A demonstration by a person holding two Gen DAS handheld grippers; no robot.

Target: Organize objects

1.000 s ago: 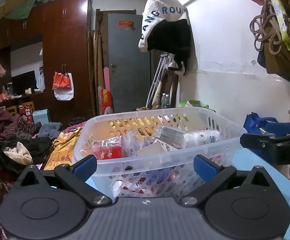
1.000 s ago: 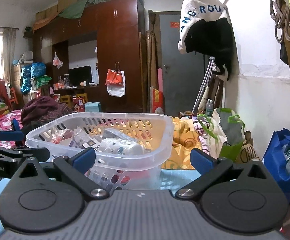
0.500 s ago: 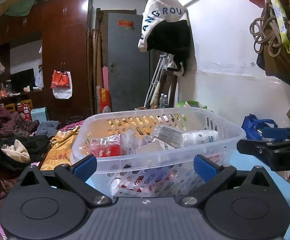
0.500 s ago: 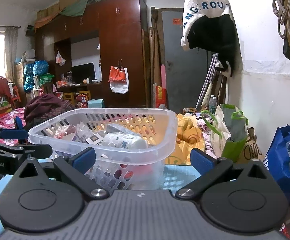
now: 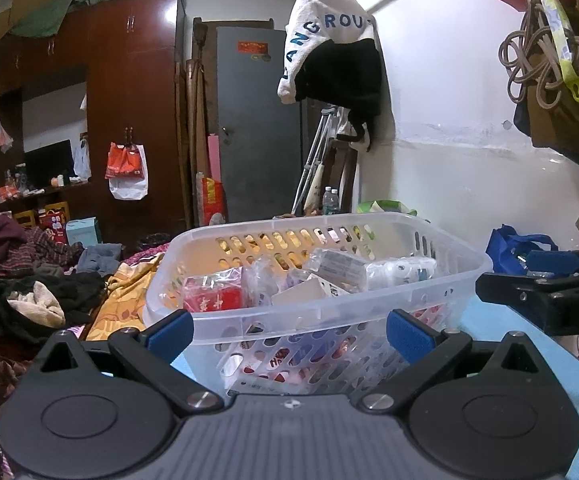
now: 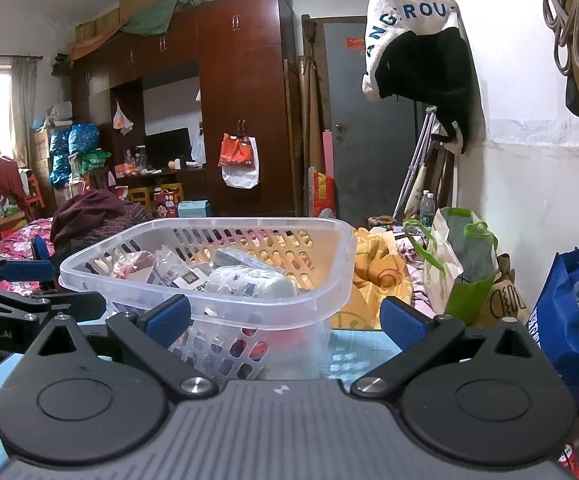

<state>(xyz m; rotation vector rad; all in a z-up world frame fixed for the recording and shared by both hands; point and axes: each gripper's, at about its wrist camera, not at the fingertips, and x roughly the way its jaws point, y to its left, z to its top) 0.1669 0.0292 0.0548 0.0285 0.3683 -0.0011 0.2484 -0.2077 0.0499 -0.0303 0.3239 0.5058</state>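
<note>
Fingers (image 5: 407,334) of both the left gripper (image 5: 289,330) and right gripper (image 6: 285,320) are spread wide and empty, just before the full clear basket (image 5: 321,300) on the blue worktop (image 6: 353,354), so, though rim contact is hard to judge, close squarely on opposite walls before lifting.

The white hanging cloth (image 6: 409,12) reads "ANGROU". The left gripper (image 6: 29,312) says "nRobot.AI". The right gripper (image 5: 549,300) shows "DA".
</note>
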